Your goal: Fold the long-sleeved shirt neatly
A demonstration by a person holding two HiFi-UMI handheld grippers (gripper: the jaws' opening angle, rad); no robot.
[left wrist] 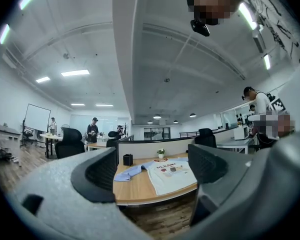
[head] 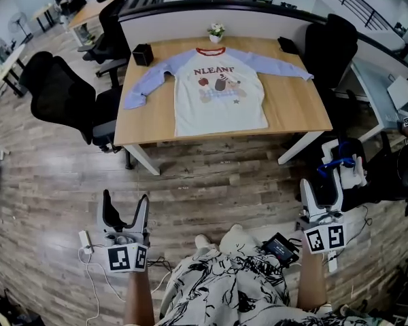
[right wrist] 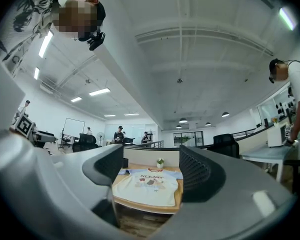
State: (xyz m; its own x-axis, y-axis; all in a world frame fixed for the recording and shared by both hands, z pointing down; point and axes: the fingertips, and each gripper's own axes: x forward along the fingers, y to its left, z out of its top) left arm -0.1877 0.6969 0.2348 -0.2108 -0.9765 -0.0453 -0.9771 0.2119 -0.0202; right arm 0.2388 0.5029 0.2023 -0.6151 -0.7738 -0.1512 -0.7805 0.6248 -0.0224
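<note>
A long-sleeved shirt (head: 219,90) lay flat and face up on a wooden desk (head: 149,124) in an open-plan office. Its collar pointed toward the low partition (head: 258,20) behind the desk and its hem lay close to the near edge. The cream body carried lettering and a cartoon print on the chest. The pale blue sleeves were spread to both sides, the one at the picture's left angled down toward that side of the desk.

A person in a black-and-white patterned garment (head: 224,291) stood well back from the desk, over the plank floor (head: 211,182), with a gripper in each hand. The left gripper (head: 126,202) was held level with its jaws wide apart and nothing between them. Its own view framed the shirt (left wrist: 172,176) far off through the gap. The right gripper (head: 321,190) was likewise open and empty, and the shirt (right wrist: 147,184) showed beyond its jaws.

A small potted plant (head: 216,31) stood at the back edge of the desk just beyond the collar, and a black box (head: 143,54) sat near the rear left corner. A black office chair (head: 61,97) stood at the desk's left side and another (head: 330,43) at its right.
</note>
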